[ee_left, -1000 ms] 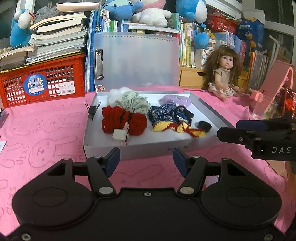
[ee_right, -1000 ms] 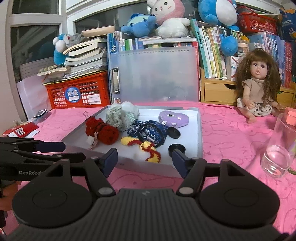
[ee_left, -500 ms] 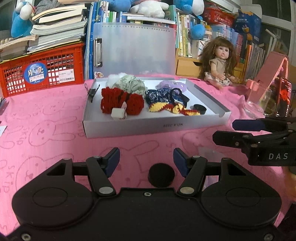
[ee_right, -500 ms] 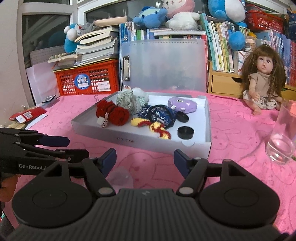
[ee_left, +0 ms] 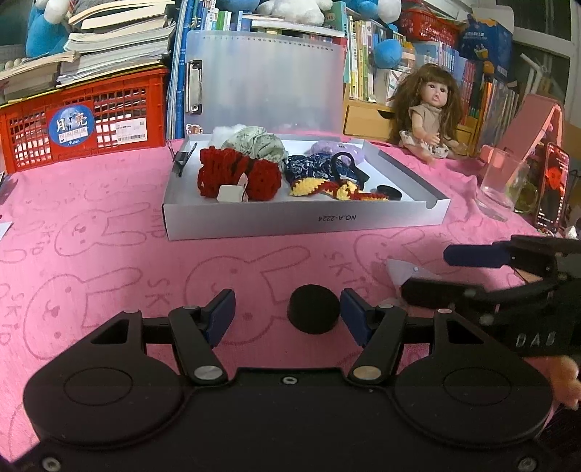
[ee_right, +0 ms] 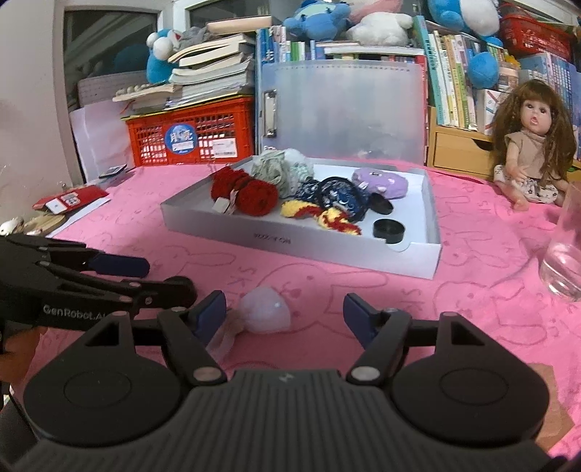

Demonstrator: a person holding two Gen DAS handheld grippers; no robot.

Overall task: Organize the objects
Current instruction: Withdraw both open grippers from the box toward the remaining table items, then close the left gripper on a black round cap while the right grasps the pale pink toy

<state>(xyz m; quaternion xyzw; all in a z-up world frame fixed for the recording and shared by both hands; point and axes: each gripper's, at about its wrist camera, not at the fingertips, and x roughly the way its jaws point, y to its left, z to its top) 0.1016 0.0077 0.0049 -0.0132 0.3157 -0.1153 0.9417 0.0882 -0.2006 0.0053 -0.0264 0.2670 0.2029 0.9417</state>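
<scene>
The box front reads "NO.A-2224", the left tool reads "GenRobot.AI", the crate's blue sticker says "Moon", and the pink cloth shows "SKIP".

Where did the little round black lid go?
In the left wrist view, the black lid sits on the pink tablecloth between the open left gripper fingers, nearer its right finger, well in front of the gray tray.

Far ahead of the jaws a doll sits against the bookshelf, plush toys lining the top. Off left, a red crate carries stacked books. Right of the jaws, a glass stands on the pink cloth, phone just beside it.
</scene>
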